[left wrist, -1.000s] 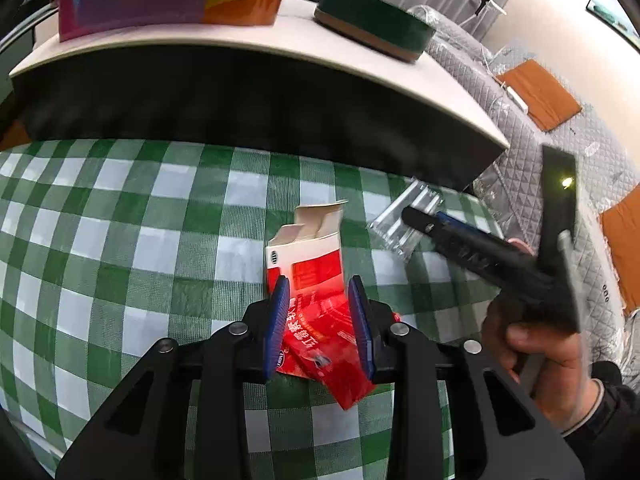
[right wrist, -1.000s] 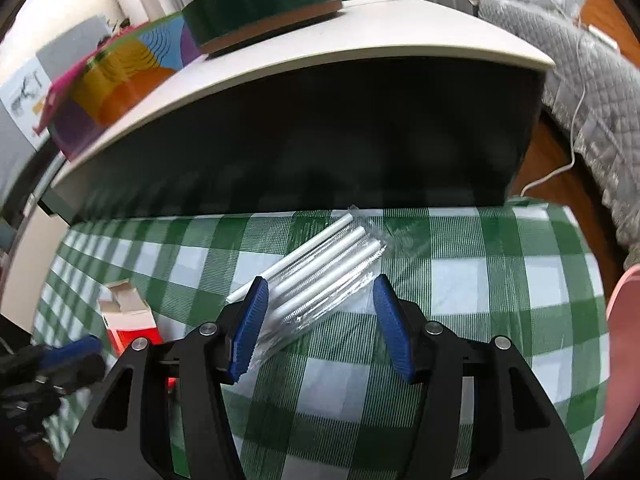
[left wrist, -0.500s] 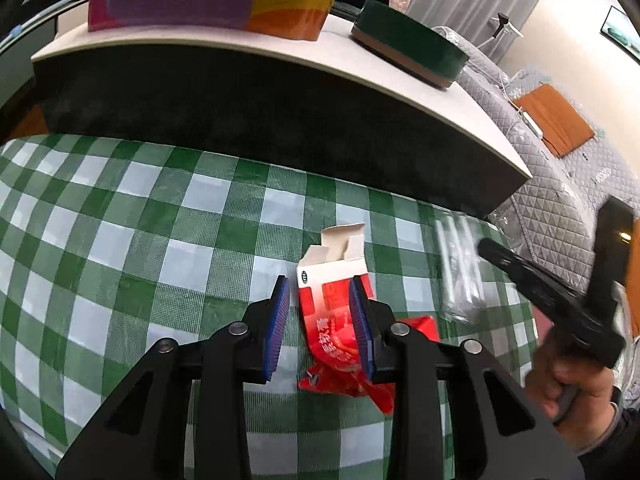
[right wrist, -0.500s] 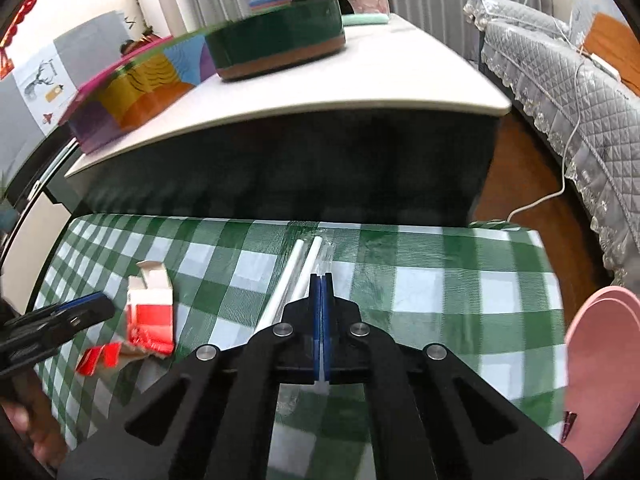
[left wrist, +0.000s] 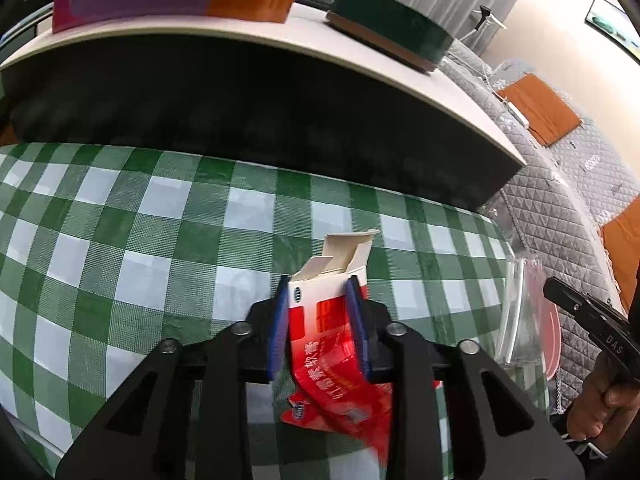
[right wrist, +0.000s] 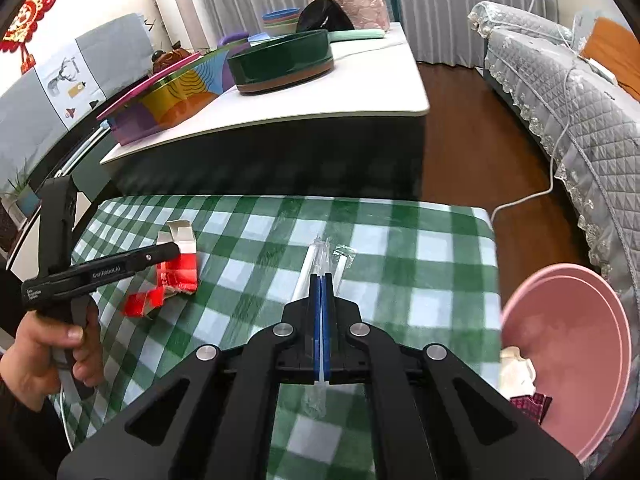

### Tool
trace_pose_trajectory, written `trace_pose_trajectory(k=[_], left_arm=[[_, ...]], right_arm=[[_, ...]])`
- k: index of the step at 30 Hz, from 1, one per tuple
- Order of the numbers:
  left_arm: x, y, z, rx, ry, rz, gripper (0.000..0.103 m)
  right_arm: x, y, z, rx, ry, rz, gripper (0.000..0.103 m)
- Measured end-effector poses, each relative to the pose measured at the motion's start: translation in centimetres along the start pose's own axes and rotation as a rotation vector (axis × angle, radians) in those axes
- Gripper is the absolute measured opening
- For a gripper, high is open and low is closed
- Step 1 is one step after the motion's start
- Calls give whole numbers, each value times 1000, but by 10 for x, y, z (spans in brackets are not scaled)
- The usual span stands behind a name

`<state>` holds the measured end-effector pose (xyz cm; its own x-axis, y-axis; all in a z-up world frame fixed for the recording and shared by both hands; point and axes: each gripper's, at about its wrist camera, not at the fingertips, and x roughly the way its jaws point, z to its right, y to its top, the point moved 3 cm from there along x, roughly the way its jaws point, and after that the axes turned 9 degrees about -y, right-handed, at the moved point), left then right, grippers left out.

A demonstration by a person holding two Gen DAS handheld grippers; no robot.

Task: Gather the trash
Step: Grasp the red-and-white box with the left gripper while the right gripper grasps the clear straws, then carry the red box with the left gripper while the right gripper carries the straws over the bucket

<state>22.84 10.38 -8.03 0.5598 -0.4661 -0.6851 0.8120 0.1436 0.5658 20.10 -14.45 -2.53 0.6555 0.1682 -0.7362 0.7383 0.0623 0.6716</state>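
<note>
Left gripper [left wrist: 320,300]: jaws clamped on a crushed red carton [left wrist: 324,320], flaps open, raised above the green checked tablecloth [left wrist: 140,240]. Right gripper [right wrist: 321,280]: jaws pressed shut on a clear straw packet [right wrist: 320,252]. Pink basin [right wrist: 568,352]: beside the table's right edge.

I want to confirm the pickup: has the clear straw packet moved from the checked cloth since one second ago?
Yes. The clear straw packet lay flat on the checked cloth; now the right gripper is shut on it, its far end raised above the cloth.
</note>
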Motion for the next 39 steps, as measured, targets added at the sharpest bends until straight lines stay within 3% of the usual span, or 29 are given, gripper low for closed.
trace_pose_trajectory(k=[2, 8, 25, 39], left_arm=[[-4, -1, 4, 7, -4, 4, 14], [-13, -7, 22, 55, -7, 20, 8], [-74, -26, 81, 173, 48, 142, 6], [-66, -50, 131, 213, 40, 163, 6]], right_arm=[[-8, -2, 4, -3, -5, 6, 1], [-38, -4, 17, 11, -13, 50, 1], [-96, -21, 46, 63, -33, 183, 0], [-129, -29, 87, 132, -63, 242, 0]])
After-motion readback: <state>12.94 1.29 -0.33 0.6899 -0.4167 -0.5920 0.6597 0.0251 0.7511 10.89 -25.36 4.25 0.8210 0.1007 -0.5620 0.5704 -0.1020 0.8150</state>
